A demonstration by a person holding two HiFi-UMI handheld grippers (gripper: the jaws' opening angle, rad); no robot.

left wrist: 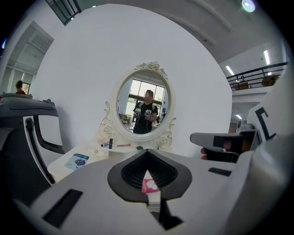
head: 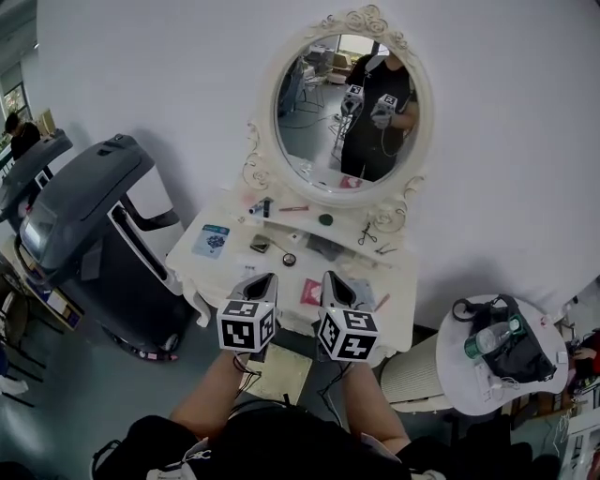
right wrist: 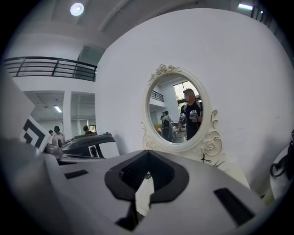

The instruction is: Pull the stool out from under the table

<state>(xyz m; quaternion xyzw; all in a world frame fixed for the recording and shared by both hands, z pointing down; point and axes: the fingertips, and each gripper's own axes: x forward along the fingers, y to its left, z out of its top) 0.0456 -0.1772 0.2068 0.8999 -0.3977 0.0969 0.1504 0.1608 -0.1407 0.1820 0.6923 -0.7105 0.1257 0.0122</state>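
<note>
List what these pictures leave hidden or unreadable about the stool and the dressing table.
- Stool: the head view shows only a patch of what seems to be its seat; the table, left tool and right tool cover the rest.
- Both gripper views: each tool's own body blocks everything below the tabletop, so no stool shows.
- Blue card: its print is too small to read in the head view.

Wall [head: 487, 112]: plain white
Floor [head: 84, 394]: grey, glossy
Mirror [head: 352, 103]: oval, ornate white frame, against the wall
Surface [head: 234, 267]: white, below the mirror
Side table [head: 452, 364]: round, white, at right
Machine [head: 84, 234]: dark grey, at left
Lamp [right wrist: 76, 8]: round, on ceiling
Railing [right wrist: 50, 64]: dark, upper level
</note>
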